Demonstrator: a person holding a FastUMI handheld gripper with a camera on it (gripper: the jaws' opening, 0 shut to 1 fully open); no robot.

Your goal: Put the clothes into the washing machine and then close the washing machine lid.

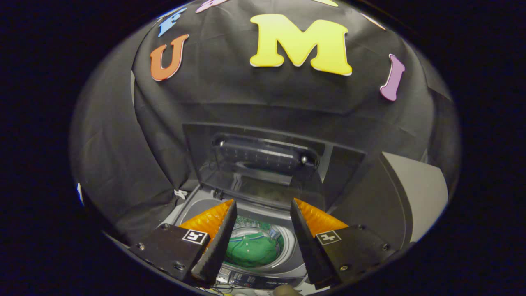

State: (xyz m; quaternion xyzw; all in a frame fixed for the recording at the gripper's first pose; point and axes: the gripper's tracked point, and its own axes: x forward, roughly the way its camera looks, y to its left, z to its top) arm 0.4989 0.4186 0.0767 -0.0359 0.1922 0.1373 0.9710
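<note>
Fingers (222,242) of the gripper (263,205) are standing spread wide apart, gripping nothing, hanging above the washing machine (193,205). Between them and below, a green garment (251,250) is lying inside the drum (287,242), the control panel (263,282) showing on the machine's near edge. Beyond the fingertips, the lid (263,164) is standing raised, leaning back toward the booth's black cloth wall (230,90).

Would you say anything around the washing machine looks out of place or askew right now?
Nothing stands out. The green garment lies inside the drum, the lid stands raised behind it, and the gripper hangs open above, holding nothing.
</note>
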